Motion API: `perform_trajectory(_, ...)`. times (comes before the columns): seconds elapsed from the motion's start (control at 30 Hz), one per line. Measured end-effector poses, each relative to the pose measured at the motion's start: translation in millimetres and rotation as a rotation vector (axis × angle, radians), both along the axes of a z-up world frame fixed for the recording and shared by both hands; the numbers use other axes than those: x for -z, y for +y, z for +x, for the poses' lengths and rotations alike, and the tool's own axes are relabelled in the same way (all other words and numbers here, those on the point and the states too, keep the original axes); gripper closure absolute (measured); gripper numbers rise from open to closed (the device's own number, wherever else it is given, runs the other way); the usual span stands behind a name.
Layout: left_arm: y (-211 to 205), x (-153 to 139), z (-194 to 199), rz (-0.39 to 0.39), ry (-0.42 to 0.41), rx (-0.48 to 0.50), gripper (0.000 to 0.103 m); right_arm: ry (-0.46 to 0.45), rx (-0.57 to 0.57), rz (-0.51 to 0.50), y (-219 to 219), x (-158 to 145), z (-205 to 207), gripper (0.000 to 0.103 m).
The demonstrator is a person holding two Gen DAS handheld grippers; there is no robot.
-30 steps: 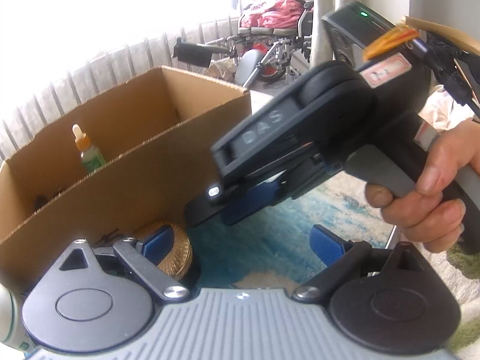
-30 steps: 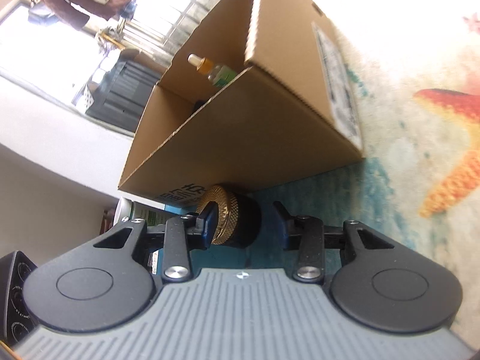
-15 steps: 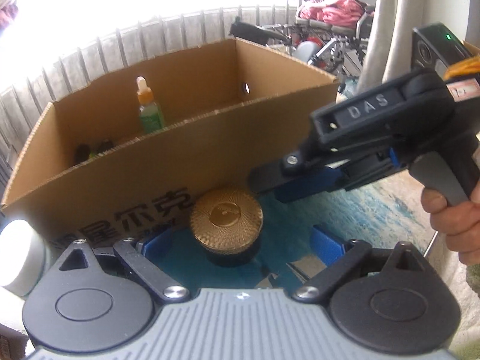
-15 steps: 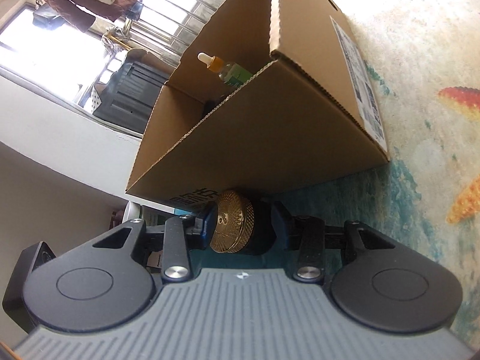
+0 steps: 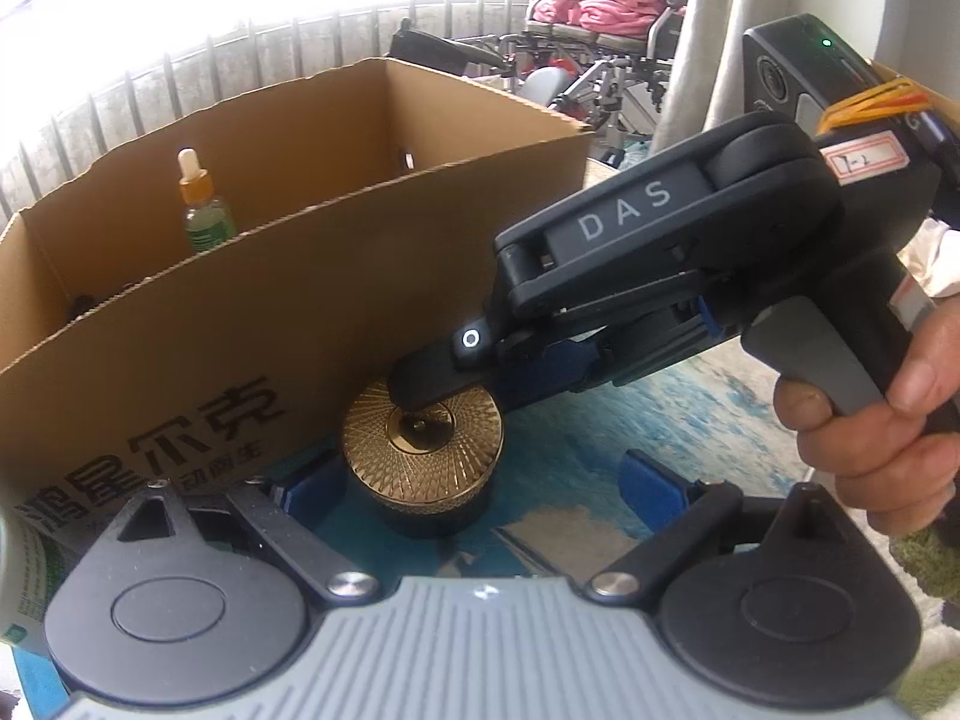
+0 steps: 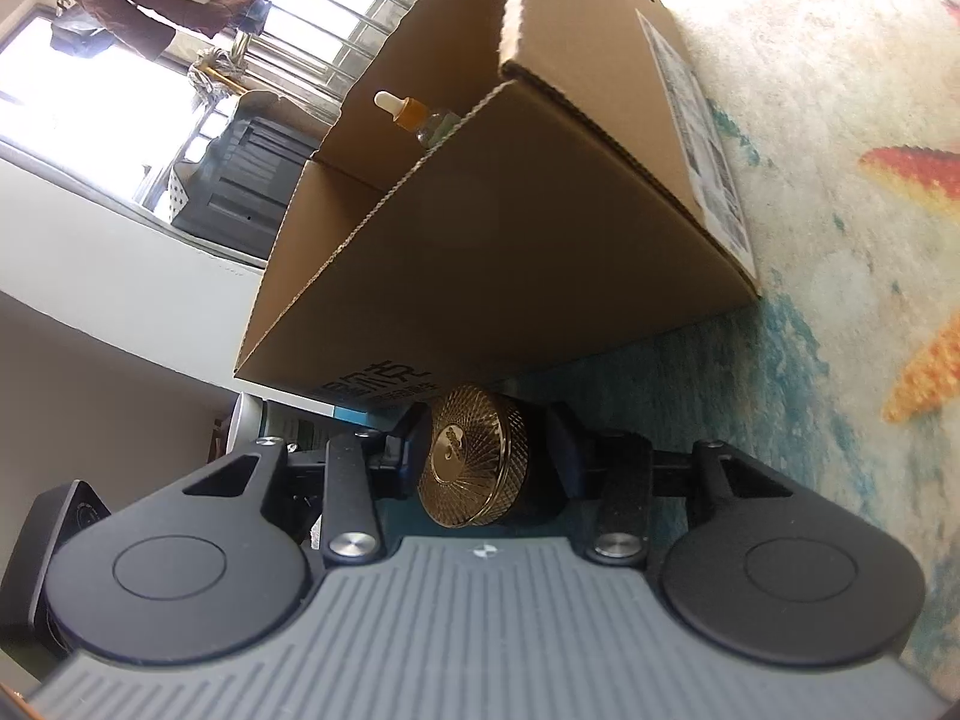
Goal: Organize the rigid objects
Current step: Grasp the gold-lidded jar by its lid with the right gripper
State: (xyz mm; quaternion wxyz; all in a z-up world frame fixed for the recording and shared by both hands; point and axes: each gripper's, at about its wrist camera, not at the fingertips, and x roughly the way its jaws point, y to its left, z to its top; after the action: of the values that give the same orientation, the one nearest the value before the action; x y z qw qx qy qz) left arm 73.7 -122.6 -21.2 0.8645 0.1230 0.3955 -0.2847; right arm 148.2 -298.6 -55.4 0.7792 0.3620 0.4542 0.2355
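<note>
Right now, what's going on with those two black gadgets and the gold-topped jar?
A person is tidying small items into a cardboard box, holding a gripper in each hand. The right gripper straddles a gold-lidded jar standing on the rug beside the box. The left gripper waits open around it. A dropper bottle is already inside.

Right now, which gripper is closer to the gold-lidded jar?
Right. The right gripper has the gold-lidded jar between its fingers, one over the lid; the left gripper sits just behind it, fingers wide apart.
</note>
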Motion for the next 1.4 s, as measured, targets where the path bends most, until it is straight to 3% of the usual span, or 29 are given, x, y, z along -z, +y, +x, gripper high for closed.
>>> perform_trajectory(0.47,-20.2,5.6,-10.2,-0.022,0.004,0.079,0.006,0.002,0.082,0.0,-26.2,0.5,-26.2,0.061)
perform_trajectory(0.67,-27.2,7.7,-2.5,0.04,-0.047,0.042,0.006,-0.01,0.101,-0.013,-36.0,0.7,-30.9,0.061)
perform_trajectory(1.1,-29.0,15.3,13.3,0.044,0.007,0.006,0.038,-0.003,0.077,-0.051,-27.6,2.3,-31.3,0.061)
perform_trajectory(1.4,-26.9,19.1,20.6,0.024,0.043,-0.018,0.045,0.0,0.064,-0.044,-24.4,3.3,-30.9,0.061)
